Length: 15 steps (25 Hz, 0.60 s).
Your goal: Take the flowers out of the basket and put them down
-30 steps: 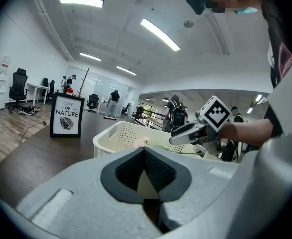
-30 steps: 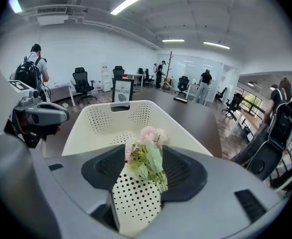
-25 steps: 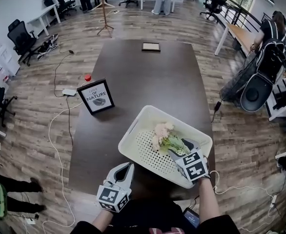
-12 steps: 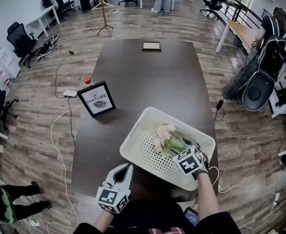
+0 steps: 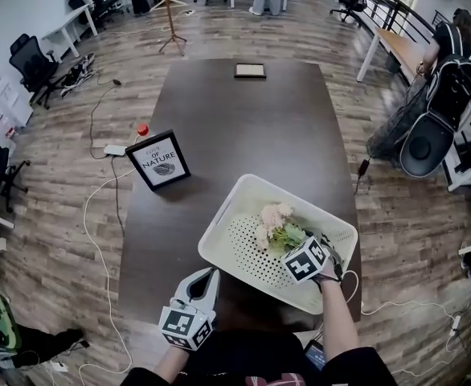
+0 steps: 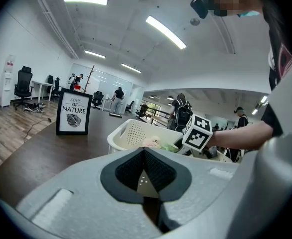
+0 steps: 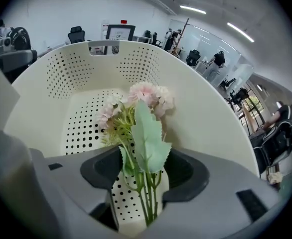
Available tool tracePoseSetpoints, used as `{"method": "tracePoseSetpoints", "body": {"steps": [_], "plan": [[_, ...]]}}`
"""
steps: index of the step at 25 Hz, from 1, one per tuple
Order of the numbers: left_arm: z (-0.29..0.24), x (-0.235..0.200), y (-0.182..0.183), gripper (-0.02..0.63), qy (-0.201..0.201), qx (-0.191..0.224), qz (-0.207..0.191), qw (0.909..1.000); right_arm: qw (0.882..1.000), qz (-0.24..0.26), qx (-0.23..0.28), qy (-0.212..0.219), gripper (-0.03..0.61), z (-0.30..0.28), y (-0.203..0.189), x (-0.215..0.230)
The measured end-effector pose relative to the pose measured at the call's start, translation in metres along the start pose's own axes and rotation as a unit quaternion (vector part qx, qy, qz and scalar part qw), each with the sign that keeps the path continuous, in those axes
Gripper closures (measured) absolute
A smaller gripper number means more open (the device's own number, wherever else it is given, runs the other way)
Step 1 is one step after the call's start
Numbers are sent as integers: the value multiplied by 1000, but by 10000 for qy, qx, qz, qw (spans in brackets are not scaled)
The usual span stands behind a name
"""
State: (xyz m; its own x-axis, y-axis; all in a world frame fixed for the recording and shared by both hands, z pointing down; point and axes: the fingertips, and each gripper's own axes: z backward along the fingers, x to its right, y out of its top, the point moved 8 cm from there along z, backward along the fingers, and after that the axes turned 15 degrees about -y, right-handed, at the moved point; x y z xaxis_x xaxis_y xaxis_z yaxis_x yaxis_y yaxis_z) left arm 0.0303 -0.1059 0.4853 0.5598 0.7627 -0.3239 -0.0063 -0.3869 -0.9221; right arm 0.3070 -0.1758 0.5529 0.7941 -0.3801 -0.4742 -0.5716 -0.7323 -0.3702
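Cream perforated basket (image 5: 229,207); right gripper (image 7: 142,173) closing loosely around flowers (image 7: 146,96); left gripper (image 6: 144,166) pressed together.

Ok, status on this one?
Right tool open, jaws just closing, pink flowers between them. Left tool shut, empty. Flowers not yet out of white basket. Nothing blocking.

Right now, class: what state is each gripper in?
Left gripper: shut, empty.
Right gripper: open; jaws have just been closing, stems of the flowers between them, not pressed yet.

Your flowers (image 5: 274,222) — pale pink blooms, green stems (one broad leaf) — lie inside the cream perforated basket (image 5: 242,252), right of centre.
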Motion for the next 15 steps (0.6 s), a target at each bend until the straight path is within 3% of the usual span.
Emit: {"method": "tracePoseSetpoints", "body": {"steps": [7,15], "plan": [[-1,3,-5,606,4,-114,5,9999,9978,513,-423,85,301,-12,-1,-6],[2,-3,-6,606,64,-163,-57,9998,9927,883,-820,-5,385,-22,-5,-12]]}}
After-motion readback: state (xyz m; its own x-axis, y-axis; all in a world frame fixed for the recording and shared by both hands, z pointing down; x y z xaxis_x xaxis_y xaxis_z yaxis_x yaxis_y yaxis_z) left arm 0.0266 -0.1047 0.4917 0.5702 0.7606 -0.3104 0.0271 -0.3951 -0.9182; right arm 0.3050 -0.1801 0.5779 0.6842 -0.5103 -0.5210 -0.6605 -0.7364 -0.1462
